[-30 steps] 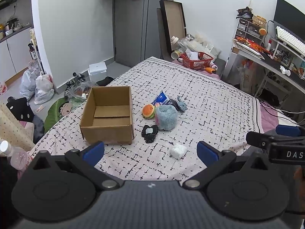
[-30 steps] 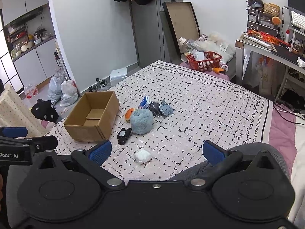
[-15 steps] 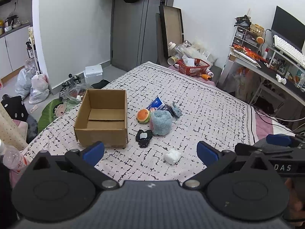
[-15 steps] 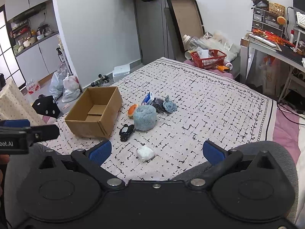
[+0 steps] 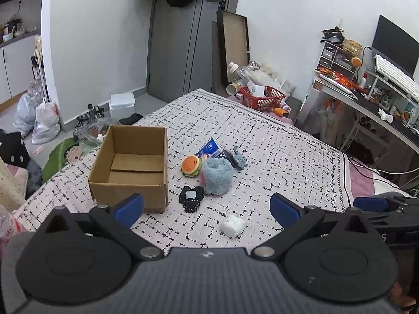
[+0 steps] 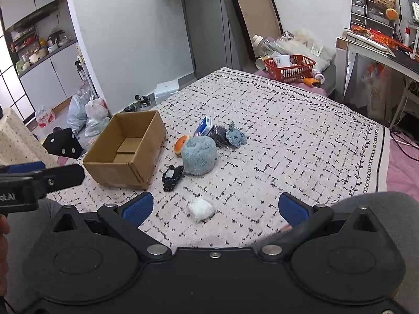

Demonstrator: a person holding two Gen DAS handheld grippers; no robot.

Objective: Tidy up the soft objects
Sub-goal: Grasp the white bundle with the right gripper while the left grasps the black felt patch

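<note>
An empty open cardboard box sits on the patterned bed. Right of it lie a fluffy blue plush, a burger toy, a flat black plush, a small grey-blue plush, a blue-white packet and a white soft lump. My left gripper and my right gripper are both open and empty, held above the bed's near edge, short of the objects.
A red basket stands at the bed's far end. A cluttered desk is at the right. Bags and clutter lie on the floor at the left. The bedspread stretches right of the toys.
Both grippers have risen and tilted, so the bed and the objects sit lower in both views. Nothing on the bed has moved. Both grippers stay open.
</note>
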